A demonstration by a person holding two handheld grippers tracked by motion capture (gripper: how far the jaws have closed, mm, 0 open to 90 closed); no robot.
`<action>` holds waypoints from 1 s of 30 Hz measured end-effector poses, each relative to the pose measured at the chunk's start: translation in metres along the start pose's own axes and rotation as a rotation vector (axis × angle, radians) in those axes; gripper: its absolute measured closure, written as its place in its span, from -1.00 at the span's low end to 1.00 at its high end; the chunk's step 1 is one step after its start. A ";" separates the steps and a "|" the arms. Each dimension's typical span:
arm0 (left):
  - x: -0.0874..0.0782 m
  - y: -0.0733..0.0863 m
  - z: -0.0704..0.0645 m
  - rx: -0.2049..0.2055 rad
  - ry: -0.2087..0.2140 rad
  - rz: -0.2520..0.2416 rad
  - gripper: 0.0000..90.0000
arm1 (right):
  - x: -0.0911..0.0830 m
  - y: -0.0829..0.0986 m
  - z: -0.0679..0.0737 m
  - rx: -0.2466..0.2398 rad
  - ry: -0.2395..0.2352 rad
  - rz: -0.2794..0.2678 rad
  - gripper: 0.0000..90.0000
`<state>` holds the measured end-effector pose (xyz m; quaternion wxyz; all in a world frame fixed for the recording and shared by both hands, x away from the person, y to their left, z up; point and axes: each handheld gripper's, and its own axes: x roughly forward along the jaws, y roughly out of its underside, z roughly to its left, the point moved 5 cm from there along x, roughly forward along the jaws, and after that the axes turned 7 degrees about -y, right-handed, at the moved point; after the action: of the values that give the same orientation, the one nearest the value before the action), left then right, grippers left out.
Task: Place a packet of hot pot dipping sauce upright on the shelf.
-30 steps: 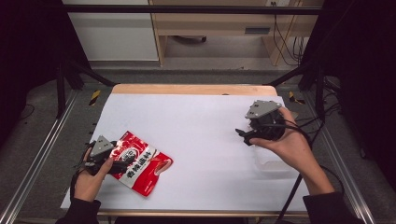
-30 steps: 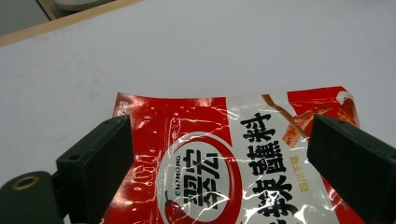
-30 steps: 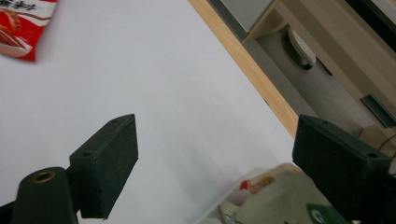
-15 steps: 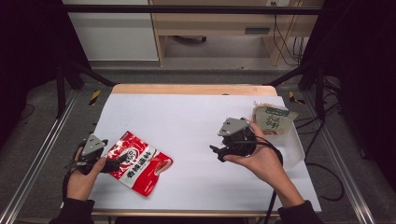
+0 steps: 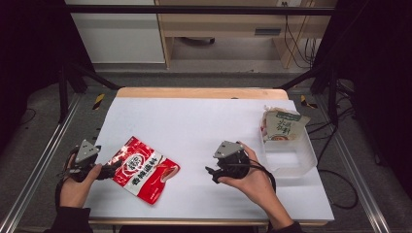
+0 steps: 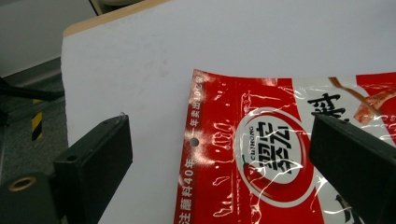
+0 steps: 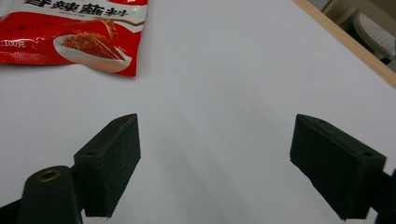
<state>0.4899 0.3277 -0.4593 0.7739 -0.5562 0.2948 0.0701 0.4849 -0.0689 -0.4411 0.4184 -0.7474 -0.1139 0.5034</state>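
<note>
The red pouch (image 5: 142, 168) lies flat on the white table (image 5: 204, 126), near the front left corner, its short sealed edge toward the left gripper (image 5: 101, 171). That gripper's jaws stand wide apart in the left gripper view, one over bare table, the other over the pouch's (image 6: 280, 154) printed face, holding nothing. The right gripper (image 5: 212, 174) hovers mid-table with its jaws also spread and empty, pointing at the pouch's far end (image 7: 79, 32).

The risk lies in the film. The pouch is glossy, slick plastic, thin at its crimped seam and lying flush with a smooth sheet, so a jaw coming in level would likely push it along rather than get under it. A pinch on the seam alone could slip free, and a lift by one corner would let the loose contents sag and swing. A deep grab may crease the film.

The pouch is rectangular, wrinkled, with a punched hang hole. Well apart at the right edge sits a clear, rigid, rounded-corner tub (image 5: 291, 158), a pale green packet (image 5: 281, 125) leaning over its far rim; that perch looks unsteady if the tub is bumped.
</note>
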 end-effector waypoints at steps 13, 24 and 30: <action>-0.014 0.024 0.010 0.012 -0.011 0.014 -0.87 | 0.017 0.028 0.031 -0.006 0.007 -0.005 -0.63; 0.000 0.038 0.010 0.008 0.050 0.099 -0.82 | 0.025 0.035 0.031 -0.008 0.013 0.032 -0.62; 0.010 0.046 0.010 -0.012 0.071 0.147 -0.78 | 0.029 0.038 0.032 -0.012 0.002 0.052 -0.62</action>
<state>0.4821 0.3519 -0.5001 0.7525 -0.5397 0.3615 0.1088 0.4621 -0.0593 -0.4928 0.4009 -0.7531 -0.0967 0.5127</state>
